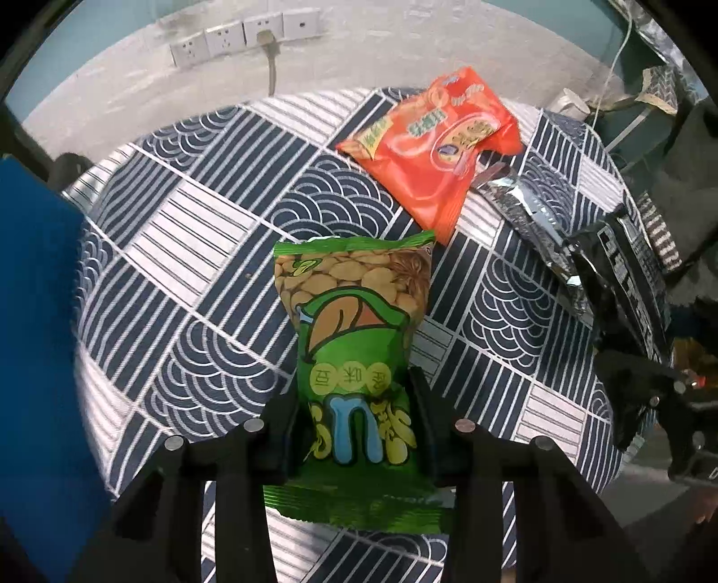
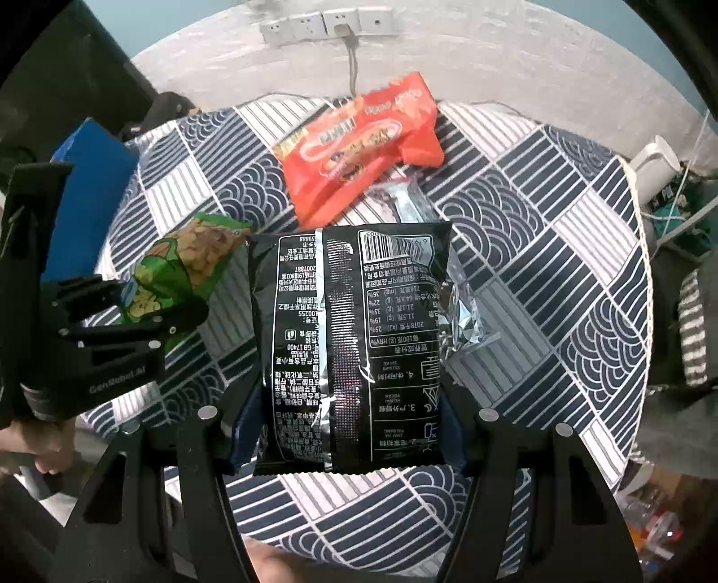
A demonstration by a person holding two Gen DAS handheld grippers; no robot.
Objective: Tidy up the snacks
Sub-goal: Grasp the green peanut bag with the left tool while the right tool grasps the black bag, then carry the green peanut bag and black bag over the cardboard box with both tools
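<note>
Your left gripper (image 1: 359, 430) is clamped on the lower half of a green snack bag (image 1: 354, 354), above the patterned desk (image 1: 188, 251). Your right gripper (image 2: 350, 430) pinches a black snack packet (image 2: 350, 341) by its sides. Just beyond both lies a silver packet (image 2: 462, 314), then farther off an orange bag (image 1: 439, 148).

Round table's got this navy and white patchwork cloth (image 1: 188, 251) on it, wave arcs and stripe blocks all over. Behind it a pale speckled floor or wall, hard to say which, with a row of white wall sockets (image 1: 233, 38) and one grey plug and cable (image 1: 269, 54) stuck in. Also some white jug-looking thing (image 2: 653, 168) off past the table's right edge.
</note>
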